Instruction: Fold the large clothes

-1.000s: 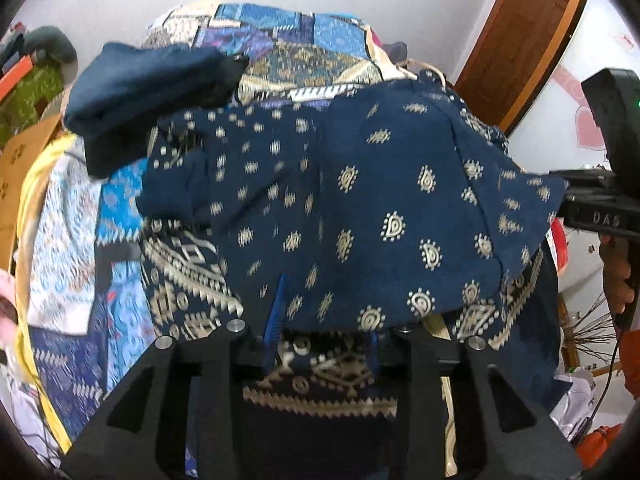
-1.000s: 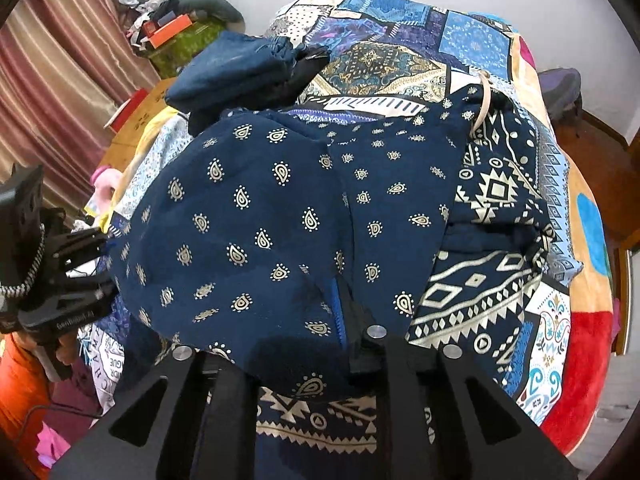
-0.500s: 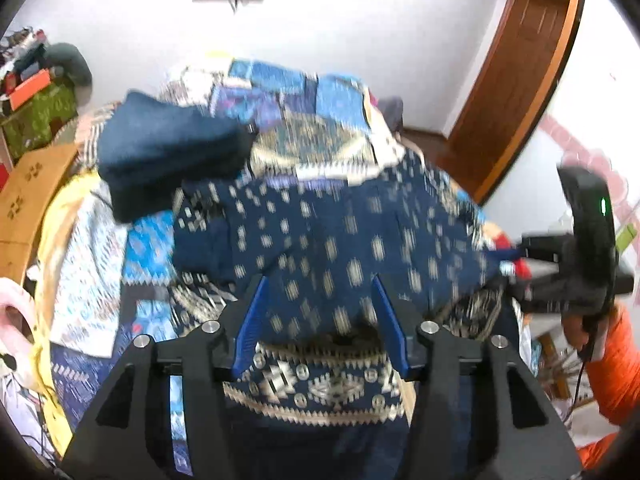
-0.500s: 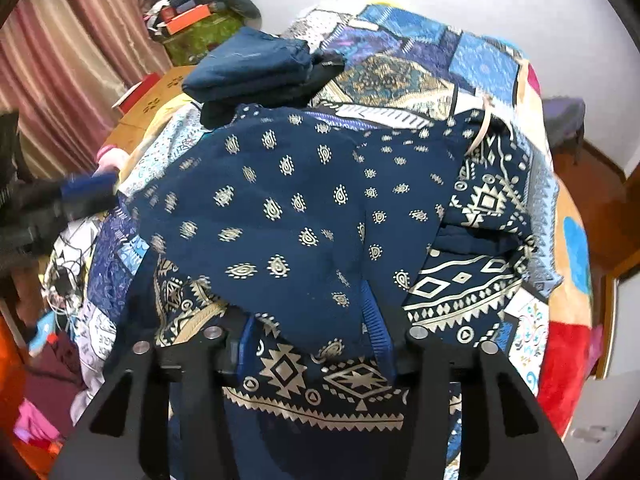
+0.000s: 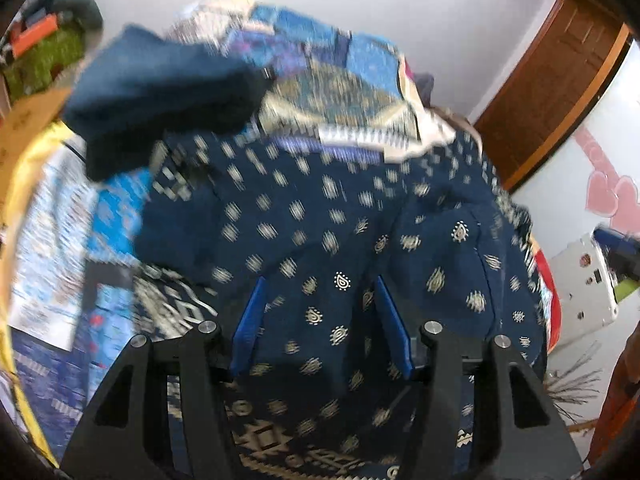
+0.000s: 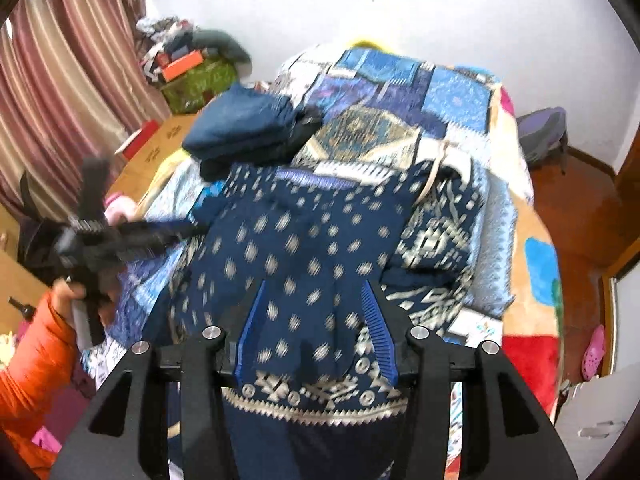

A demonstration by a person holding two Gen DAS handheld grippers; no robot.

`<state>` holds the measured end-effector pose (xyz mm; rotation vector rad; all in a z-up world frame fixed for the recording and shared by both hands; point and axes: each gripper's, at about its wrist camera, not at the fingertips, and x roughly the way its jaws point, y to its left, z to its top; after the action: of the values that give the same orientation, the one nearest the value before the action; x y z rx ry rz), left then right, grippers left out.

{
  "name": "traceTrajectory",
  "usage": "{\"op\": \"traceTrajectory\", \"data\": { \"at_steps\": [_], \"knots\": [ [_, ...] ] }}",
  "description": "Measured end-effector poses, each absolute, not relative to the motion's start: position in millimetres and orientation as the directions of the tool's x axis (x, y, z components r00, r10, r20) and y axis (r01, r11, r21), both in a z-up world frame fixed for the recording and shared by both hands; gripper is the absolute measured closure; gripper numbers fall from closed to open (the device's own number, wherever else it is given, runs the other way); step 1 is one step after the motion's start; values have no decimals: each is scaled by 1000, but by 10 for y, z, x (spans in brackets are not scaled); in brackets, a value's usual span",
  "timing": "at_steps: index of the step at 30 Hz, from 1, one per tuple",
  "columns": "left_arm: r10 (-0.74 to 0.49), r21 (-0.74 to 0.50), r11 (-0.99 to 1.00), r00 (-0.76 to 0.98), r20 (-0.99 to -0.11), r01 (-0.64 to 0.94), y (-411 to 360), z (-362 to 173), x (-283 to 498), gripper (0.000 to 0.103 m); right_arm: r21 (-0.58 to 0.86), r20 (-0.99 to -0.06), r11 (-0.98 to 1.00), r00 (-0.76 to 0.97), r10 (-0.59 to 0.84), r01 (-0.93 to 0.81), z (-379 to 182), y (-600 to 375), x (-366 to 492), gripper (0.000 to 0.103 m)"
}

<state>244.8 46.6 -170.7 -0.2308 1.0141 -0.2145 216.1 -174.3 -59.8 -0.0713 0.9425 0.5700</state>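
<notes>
Right wrist: patchwork bedspread [image 6: 452, 96], striped curtain [image 6: 60, 80], white wall [image 6: 480, 8].

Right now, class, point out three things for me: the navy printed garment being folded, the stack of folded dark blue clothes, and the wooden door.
Navy printed garment [image 6: 296, 240]: right wrist view, middle of its top layer.
Folded dark blue clothes [image 6: 244, 128]: right wrist view, top piece.
Wooden door [image 5: 556, 88]: left wrist view, its panelled face.

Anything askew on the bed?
The navy print garment lies rumpled, its right edge bunched into a ridge rather than flat. The folded dark stack behind looks tidy. Nothing spilled or damaged.
</notes>
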Motion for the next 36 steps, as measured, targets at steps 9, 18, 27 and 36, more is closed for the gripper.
{"op": "traceTrajectory", "data": {
  "at_steps": [9,18,27,36],
  "knots": [
    [-206,-141,975,459,-864,171,133,-2043,2379,48,120,-836,895,443,324,-430,-1057,-1550,2440,49],
    [-177,-161,984,555,-813,79,581,-1707,2395,48,155,-873,903,373,315,-400,-1376,-1608,2545,49],
    [-111,-309,929,643,-758,-205,1654,-1520,2629,48,240,-785,929,507,357,-283,-914,-2081,2805,49],
    [-329,-584,734,571,-752,-347,2247,-2286,2872,48,356,-788,927,496,365,-116,-1064,-2515,3194,49]
  ]
}}
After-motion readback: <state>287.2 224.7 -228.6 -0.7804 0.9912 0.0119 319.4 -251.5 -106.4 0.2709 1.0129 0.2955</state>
